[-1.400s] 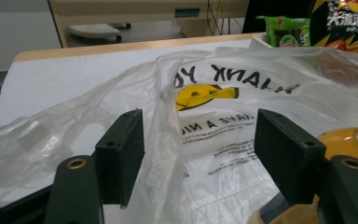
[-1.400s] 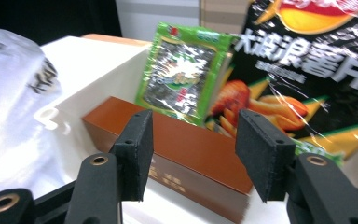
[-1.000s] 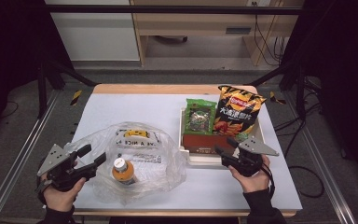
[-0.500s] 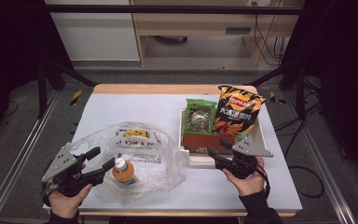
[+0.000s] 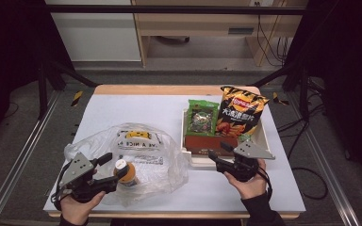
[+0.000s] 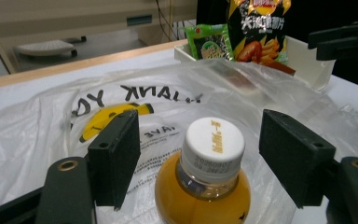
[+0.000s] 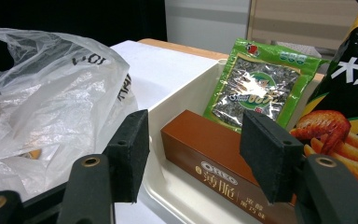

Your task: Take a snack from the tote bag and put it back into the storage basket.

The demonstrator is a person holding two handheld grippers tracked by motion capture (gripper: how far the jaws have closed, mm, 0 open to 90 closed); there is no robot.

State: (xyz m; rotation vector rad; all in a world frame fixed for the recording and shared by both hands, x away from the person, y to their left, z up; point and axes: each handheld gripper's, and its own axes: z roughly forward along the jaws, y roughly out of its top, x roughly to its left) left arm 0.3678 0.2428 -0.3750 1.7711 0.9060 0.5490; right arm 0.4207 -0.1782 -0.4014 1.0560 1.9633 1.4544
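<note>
The left gripper (image 6: 198,158) is straddling the white-capped orange juice bottle (image 6: 205,186) with spread jaws, not yet gripping; the right gripper (image 7: 193,154) is hovering spread-jawed over the brown cardboard biscuit box (image 7: 214,163)

Bottle (image 6: 203,186) base is cut off (chips bag (image 7: 349,107) too) by frame edges

Both grippers (image 5: 115,170) (image 5: 218,159) wide apart

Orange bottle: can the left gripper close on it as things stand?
Probably yes. The left gripper is open with a jaw on each side of the bottle, and nothing sits between them. The plastic bag lies behind and beneath it and may get pinched.
</note>
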